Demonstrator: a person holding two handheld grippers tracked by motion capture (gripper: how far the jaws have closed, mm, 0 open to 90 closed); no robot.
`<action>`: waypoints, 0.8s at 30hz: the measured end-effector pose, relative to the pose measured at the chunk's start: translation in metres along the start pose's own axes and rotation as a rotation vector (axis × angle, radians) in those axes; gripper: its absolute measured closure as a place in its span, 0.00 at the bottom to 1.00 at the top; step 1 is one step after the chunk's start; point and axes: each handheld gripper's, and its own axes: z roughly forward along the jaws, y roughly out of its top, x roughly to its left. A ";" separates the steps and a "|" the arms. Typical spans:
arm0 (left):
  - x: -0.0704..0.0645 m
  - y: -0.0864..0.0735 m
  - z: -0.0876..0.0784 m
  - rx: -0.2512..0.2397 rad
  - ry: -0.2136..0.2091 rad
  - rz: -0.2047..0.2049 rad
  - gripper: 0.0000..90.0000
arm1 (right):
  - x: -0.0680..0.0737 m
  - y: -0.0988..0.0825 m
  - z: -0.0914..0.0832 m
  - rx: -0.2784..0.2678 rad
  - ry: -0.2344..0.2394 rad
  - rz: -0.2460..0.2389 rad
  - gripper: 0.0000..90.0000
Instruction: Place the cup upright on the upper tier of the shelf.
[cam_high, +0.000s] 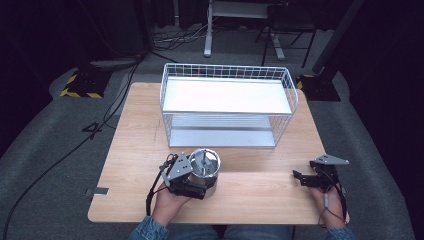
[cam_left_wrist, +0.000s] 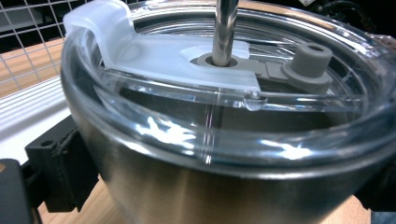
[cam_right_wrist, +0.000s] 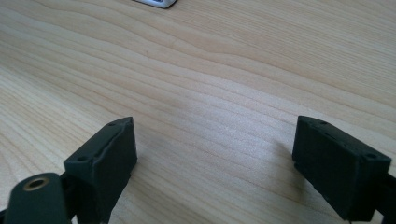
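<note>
left gripper (cam_high: 192, 186): jaws clamped on steel tumbler (cam_high: 205, 170), lower centre of tabletop (cam_high: 260, 185) | right gripper (cam_high: 303, 179): wide apart, empty, lower right | risk: smooth rounded wall may slip or tip if lifted
</note>
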 end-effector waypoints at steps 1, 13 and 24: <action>0.000 0.000 0.000 0.000 0.000 0.000 0.03 | 0.000 0.000 0.000 0.000 0.000 0.000 0.16; -0.003 0.014 -0.004 0.055 -0.018 0.023 0.04 | 0.000 0.000 0.000 0.000 0.001 0.000 0.16; -0.003 0.041 -0.014 0.035 -0.036 0.040 0.04 | 0.000 0.000 0.000 0.000 0.001 0.001 0.16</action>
